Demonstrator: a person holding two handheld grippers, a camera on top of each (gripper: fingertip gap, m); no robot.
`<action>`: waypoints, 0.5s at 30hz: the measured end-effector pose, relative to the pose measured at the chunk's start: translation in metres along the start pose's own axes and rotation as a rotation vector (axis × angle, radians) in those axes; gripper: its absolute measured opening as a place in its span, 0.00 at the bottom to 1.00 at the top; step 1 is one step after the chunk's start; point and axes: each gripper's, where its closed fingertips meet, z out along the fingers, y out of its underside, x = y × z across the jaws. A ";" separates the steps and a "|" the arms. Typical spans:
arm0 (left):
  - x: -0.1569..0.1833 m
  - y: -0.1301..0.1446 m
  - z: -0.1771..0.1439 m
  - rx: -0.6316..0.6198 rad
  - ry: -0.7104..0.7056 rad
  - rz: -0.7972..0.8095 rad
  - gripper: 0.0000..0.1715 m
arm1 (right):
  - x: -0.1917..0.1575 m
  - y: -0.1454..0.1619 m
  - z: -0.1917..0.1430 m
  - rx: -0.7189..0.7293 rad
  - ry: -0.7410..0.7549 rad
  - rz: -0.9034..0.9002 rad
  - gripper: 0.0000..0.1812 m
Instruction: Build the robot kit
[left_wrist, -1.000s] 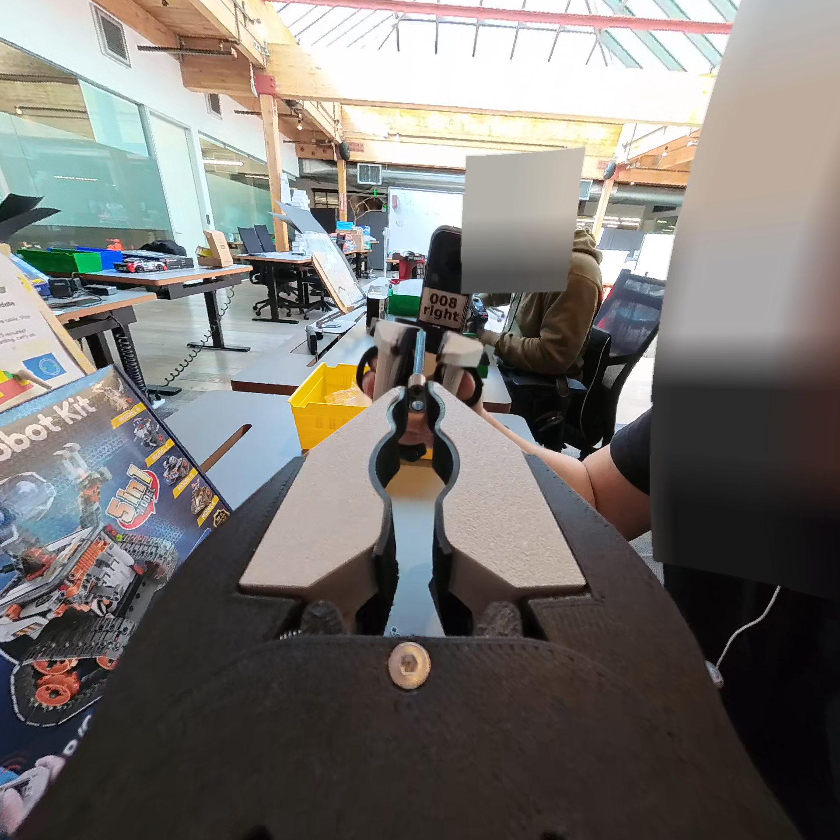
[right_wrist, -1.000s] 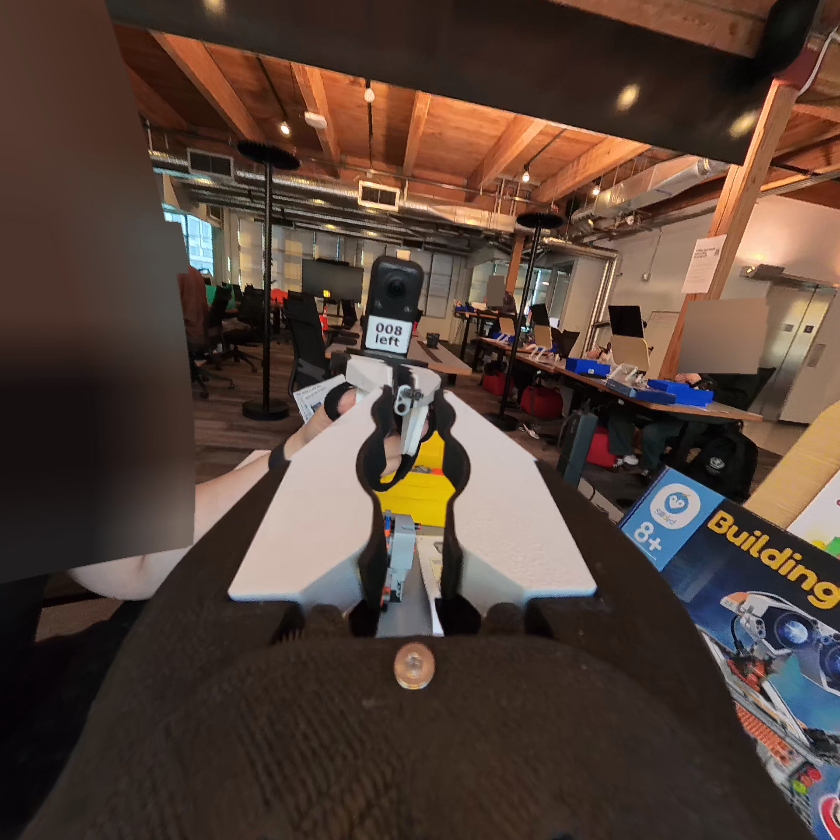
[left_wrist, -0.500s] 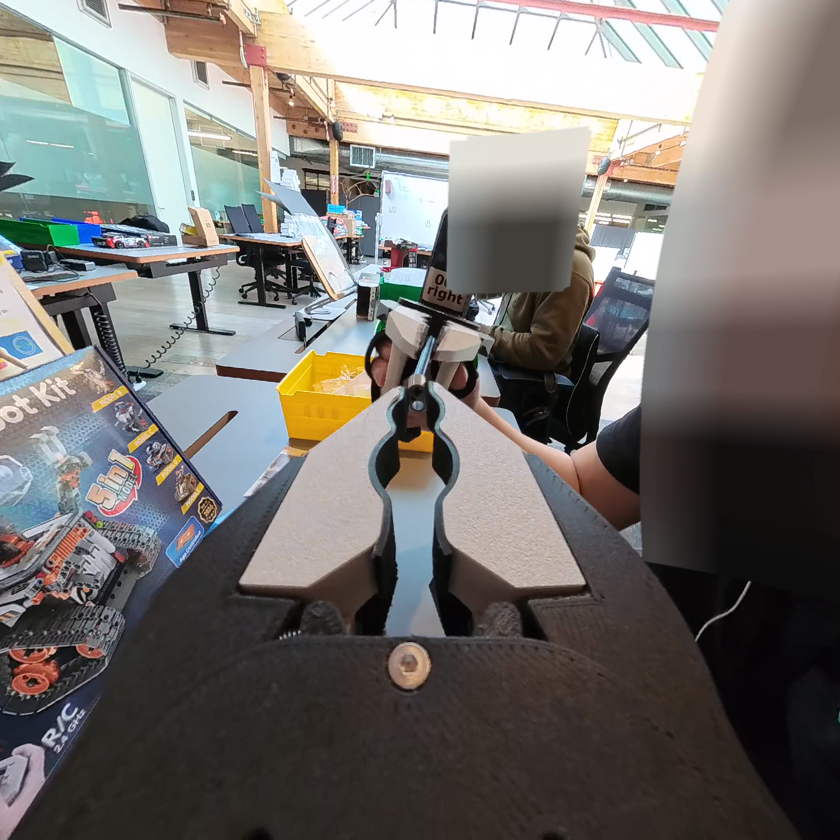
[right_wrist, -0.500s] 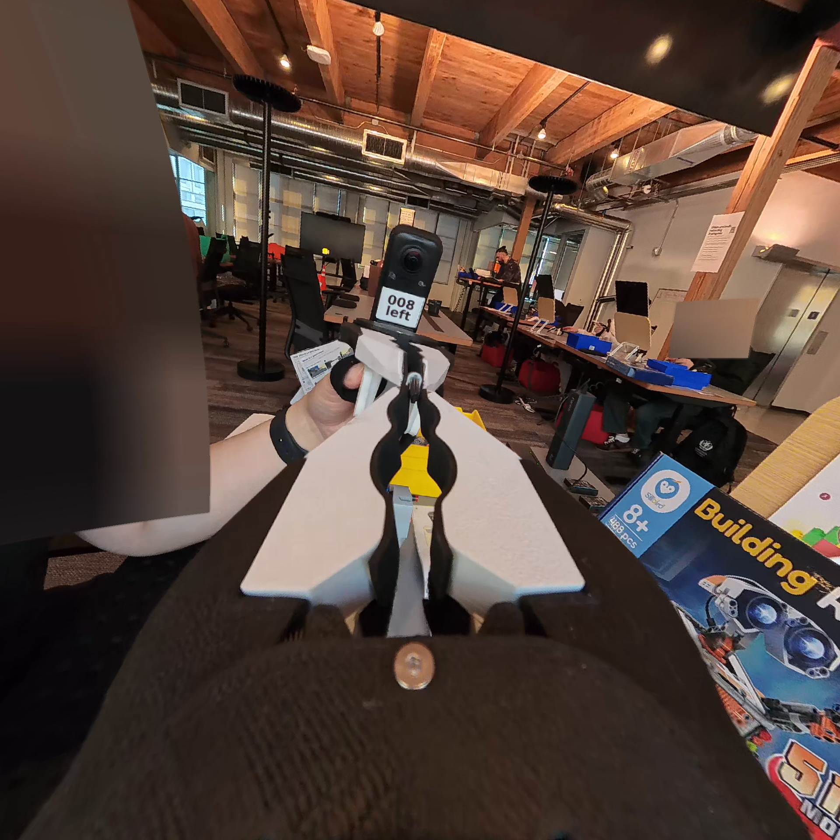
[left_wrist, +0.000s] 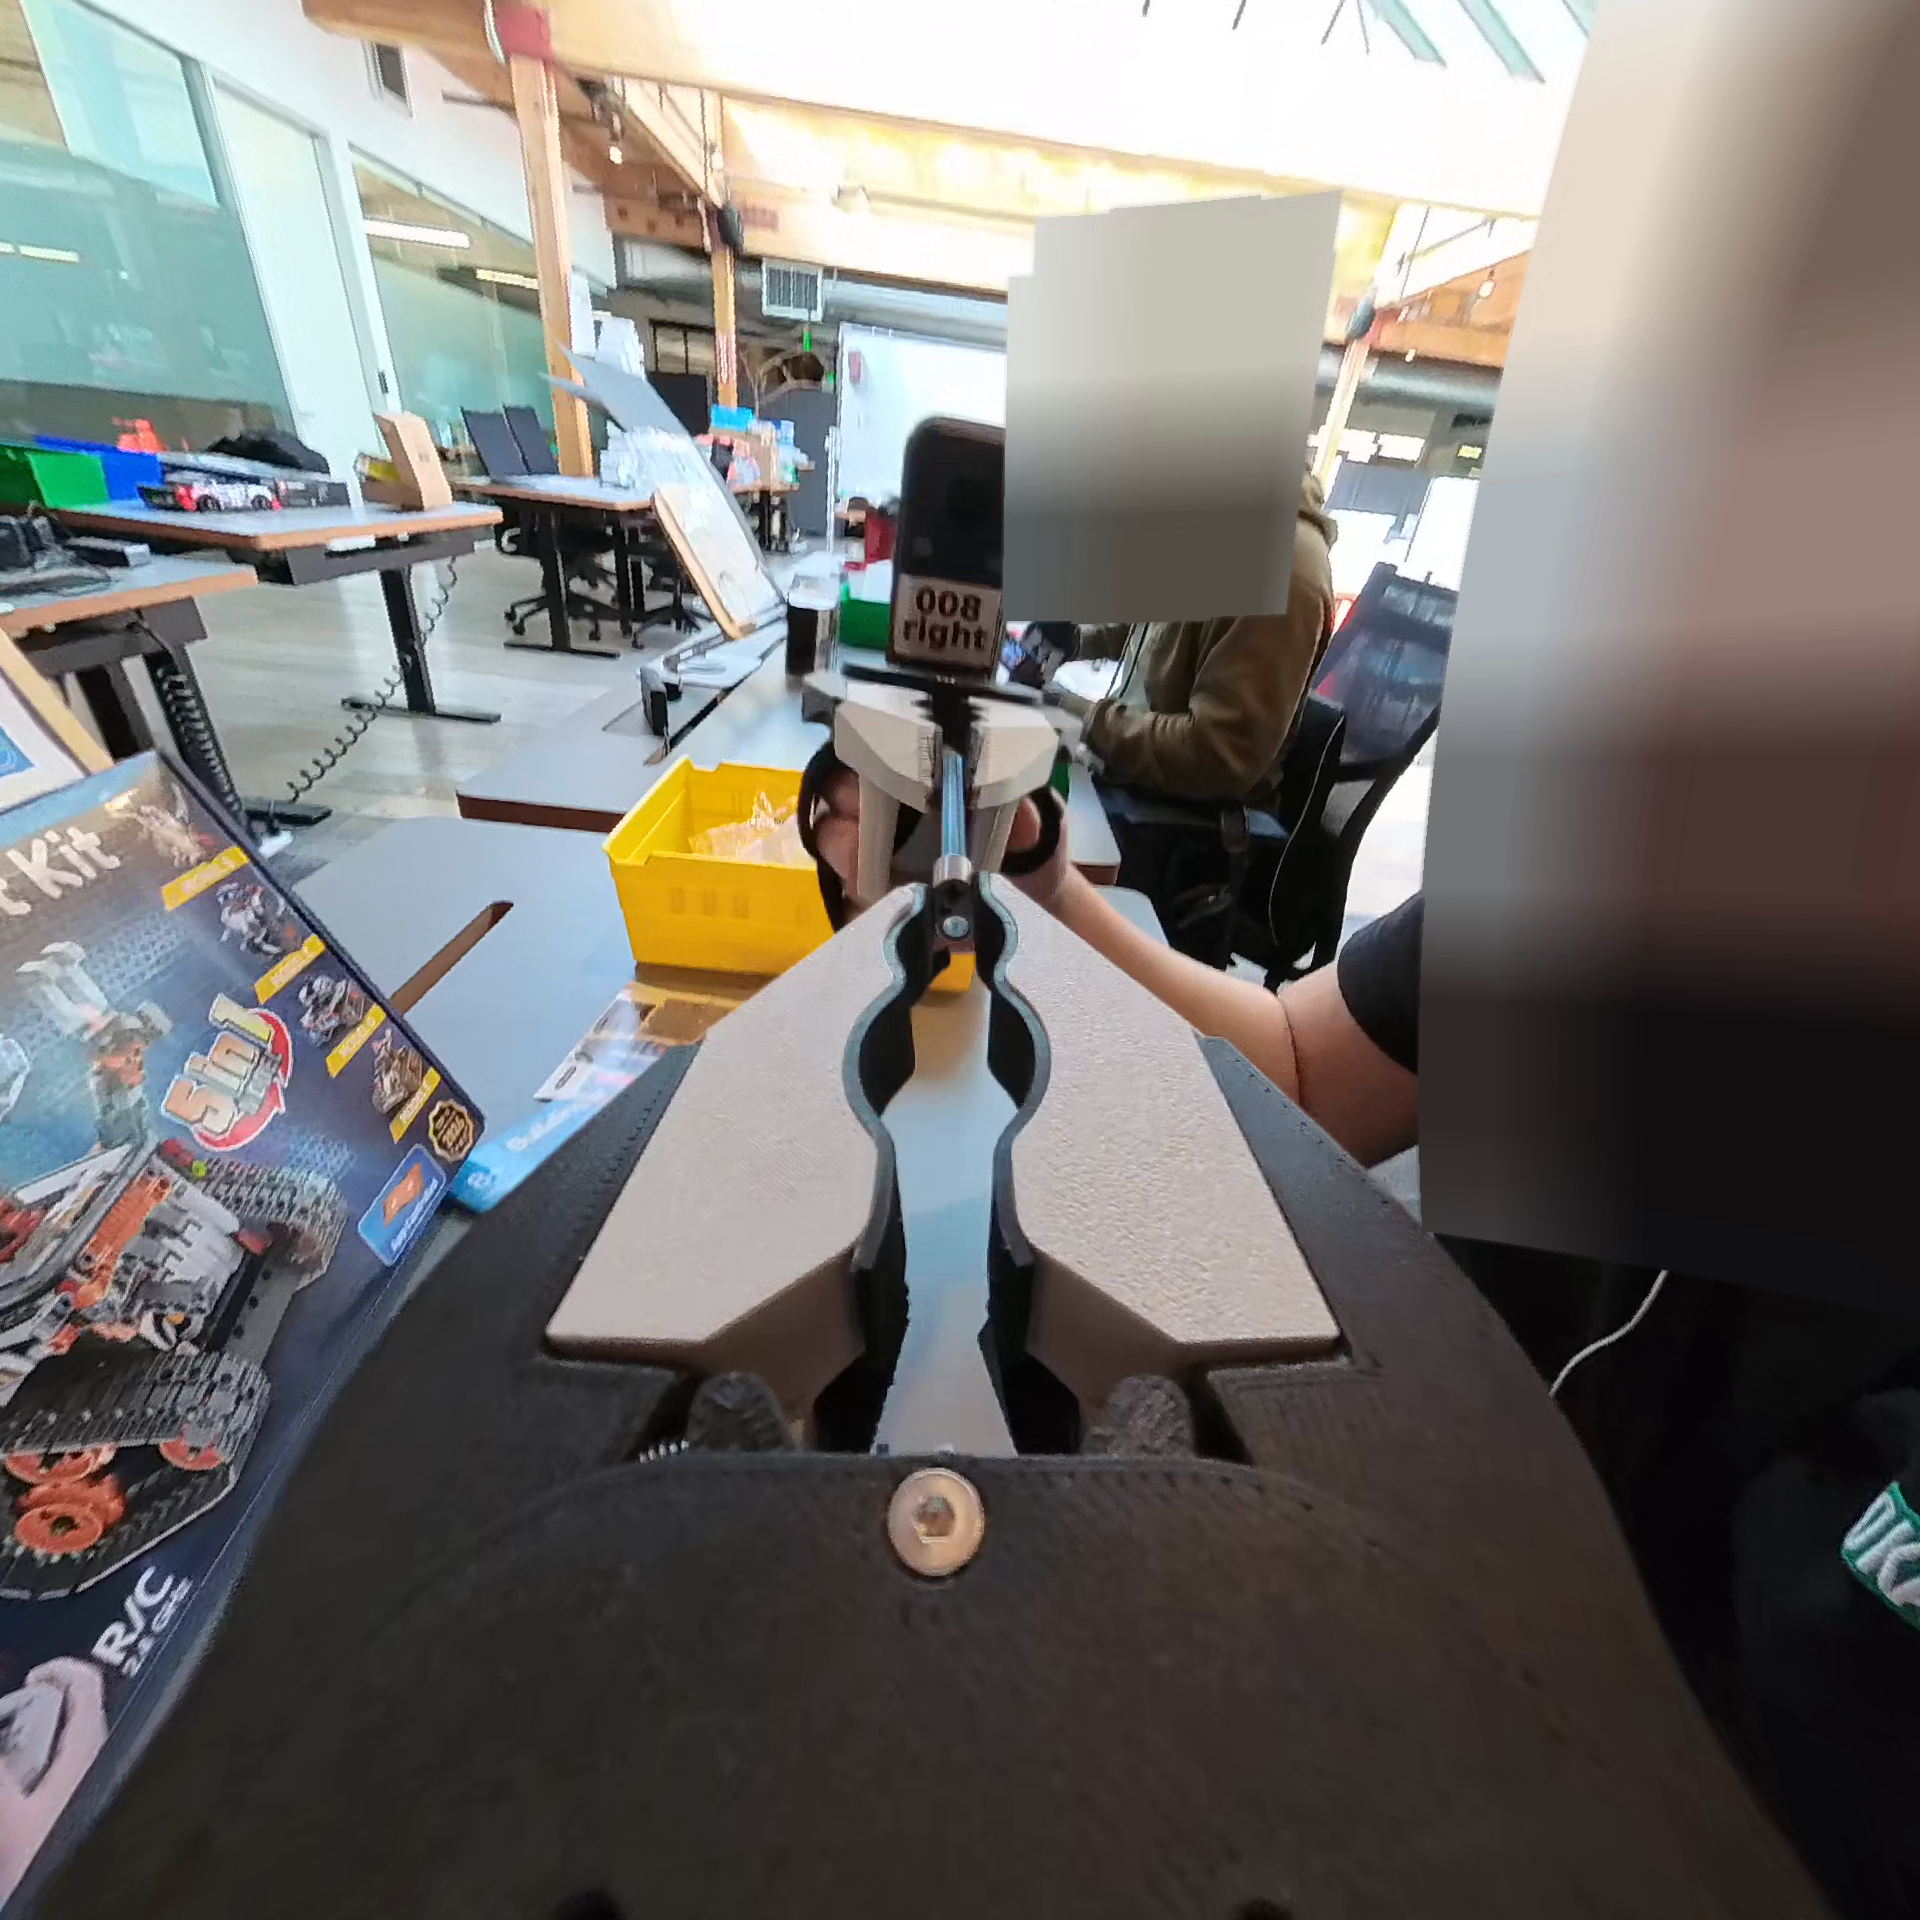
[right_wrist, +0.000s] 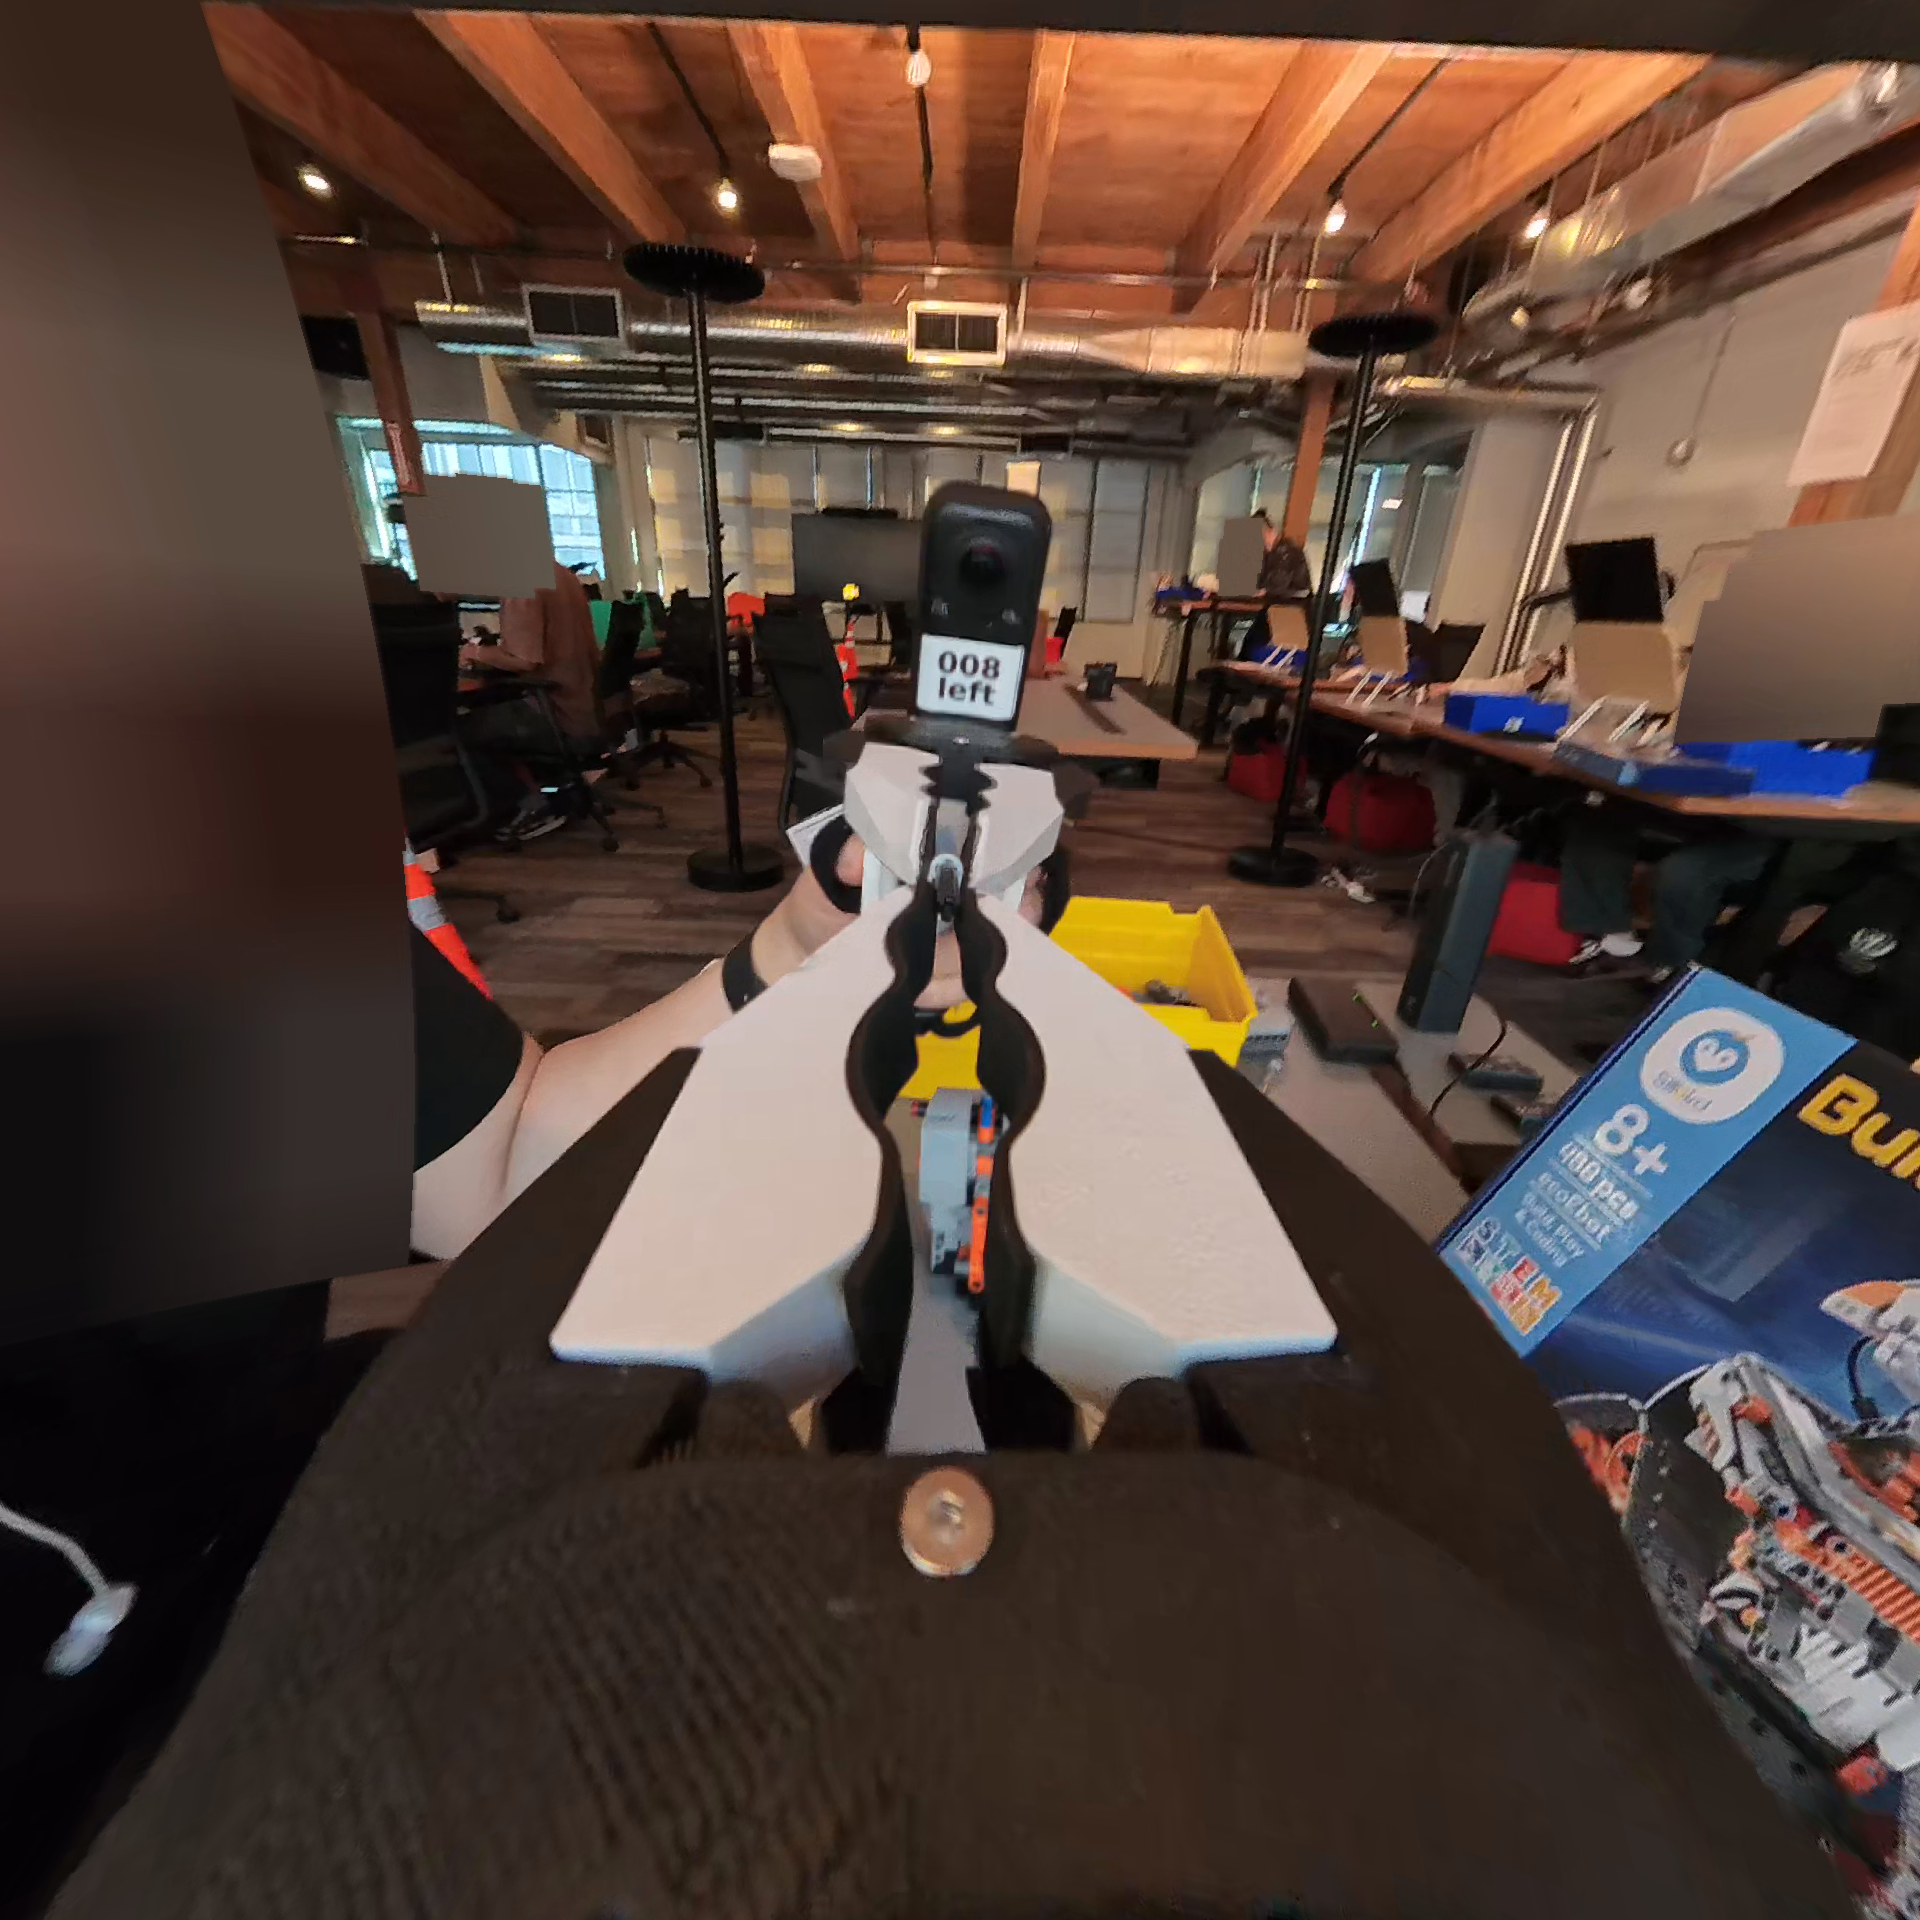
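My two grippers face each other tip to tip above a grey table. A thin grey axle rod spans the short gap between them. My left gripper is shut on the near end of the rod. My right gripper is shut on the other end, where the rod looks dark. The right gripper shows opposite in the left wrist view, and the left gripper shows opposite in the right wrist view. A hand holds each gripper.
A yellow bin of small parts stands on the table behind the grippers and also shows in the right wrist view. A blue building-kit box leans beside them. A grey and orange brick assembly lies under the right fingers. A booklet lies nearby. Only a small space, under 4 cm, lies between the two pairs of fingers.
Both grippers stay tip to tip on the rod. The views have tipped down a little and show more of the table and bin. The right jaws look narrower than a second ago.
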 end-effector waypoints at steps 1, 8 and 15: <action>0.000 0.003 0.001 -0.020 -0.001 0.002 0.03 | 0.000 0.002 -0.001 -0.014 -0.012 0.016 0.01; -0.004 0.016 0.004 -0.100 -0.014 -0.040 0.03 | 0.002 0.014 -0.006 -0.078 -0.025 0.069 0.01; -0.007 0.019 0.004 -0.110 -0.025 -0.048 0.03 | 0.004 0.017 -0.005 -0.087 -0.015 0.067 0.01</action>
